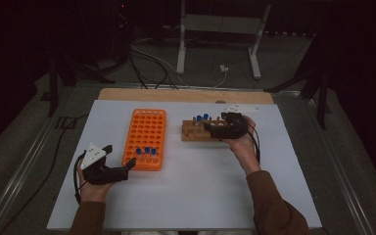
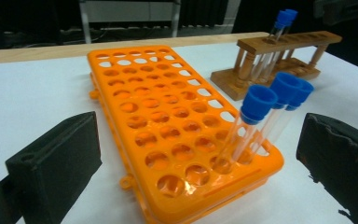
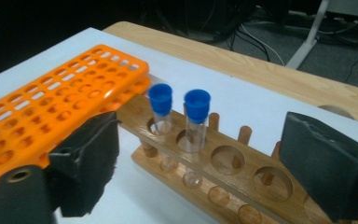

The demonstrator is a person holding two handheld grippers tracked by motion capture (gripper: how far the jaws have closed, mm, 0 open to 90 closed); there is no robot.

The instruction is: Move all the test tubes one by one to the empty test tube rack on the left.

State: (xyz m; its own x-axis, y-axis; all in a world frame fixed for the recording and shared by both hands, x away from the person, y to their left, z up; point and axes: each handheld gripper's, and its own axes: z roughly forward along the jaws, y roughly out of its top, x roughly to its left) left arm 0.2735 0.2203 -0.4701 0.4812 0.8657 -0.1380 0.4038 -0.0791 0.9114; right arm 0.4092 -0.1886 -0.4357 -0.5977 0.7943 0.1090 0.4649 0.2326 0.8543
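We've got three blue-capped tubes (image 2: 256, 126) standing in the orange rack (image 1: 146, 138), two tubes (image 3: 181, 121) left in the wooden rack (image 3: 223, 172). Our left gripper (image 1: 122, 159) hangs released beside the orange rack; our right gripper (image 3: 196, 154) is spread around the remaining pair, grasping nothing yet.

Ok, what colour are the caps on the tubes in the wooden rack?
Blue. The caps on the tubes in the wooden rack show best in the right gripper view.

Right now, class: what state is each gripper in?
Left gripper: open, holding nothing, beside the orange rack.
Right gripper: open, empty, at the wooden rack.
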